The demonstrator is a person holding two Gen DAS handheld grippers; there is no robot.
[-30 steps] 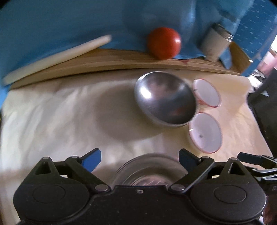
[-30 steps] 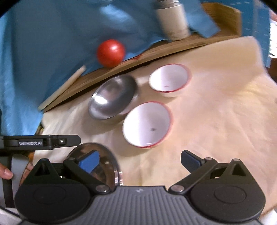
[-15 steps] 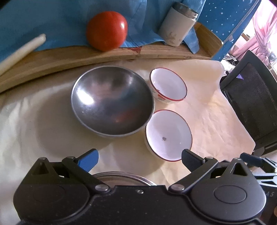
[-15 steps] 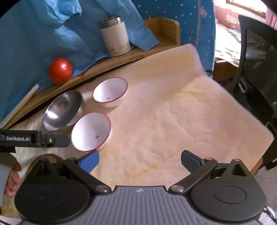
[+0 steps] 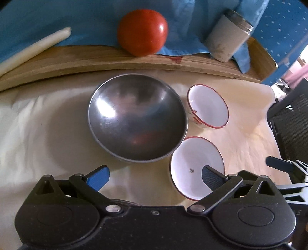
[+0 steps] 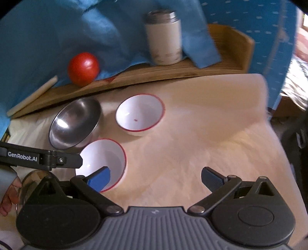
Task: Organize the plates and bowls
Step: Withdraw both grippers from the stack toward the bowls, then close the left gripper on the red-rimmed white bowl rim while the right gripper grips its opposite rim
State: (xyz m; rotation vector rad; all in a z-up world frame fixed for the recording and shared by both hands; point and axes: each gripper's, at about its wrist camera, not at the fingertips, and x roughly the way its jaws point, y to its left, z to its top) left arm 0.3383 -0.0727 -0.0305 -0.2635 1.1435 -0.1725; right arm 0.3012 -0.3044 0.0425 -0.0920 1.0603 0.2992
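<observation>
Left gripper [image 5: 155,174]: your jaws are spread wide and hold nothing. Directly ahead of them the steel bowl [image 5: 137,118] stands upright on the cream cloth [image 5: 38,130] that covers the desk. Ahead and to the right sits the far white bowl [image 5: 208,106], red-rimmed, just beside the steel bowl. The near white bowl [image 5: 196,167] lies partly behind your right finger and close against the steel bowl's rim. A sliver of a glass rim [image 5: 123,202] shows just under the gripper body.

Right gripper [image 6: 156,177]: your jaws are also spread wide and empty. Your left finger overlaps the near white bowl in that view; bare cloth lies between the fingers.

Beyond the bowls, a wooden board [image 5: 96,59] carries a tomato [image 5: 142,36], a white cylinder canister [image 5: 228,36] and a pale stick [image 5: 34,50], with blue fabric [image 5: 57,17] draped behind.
</observation>
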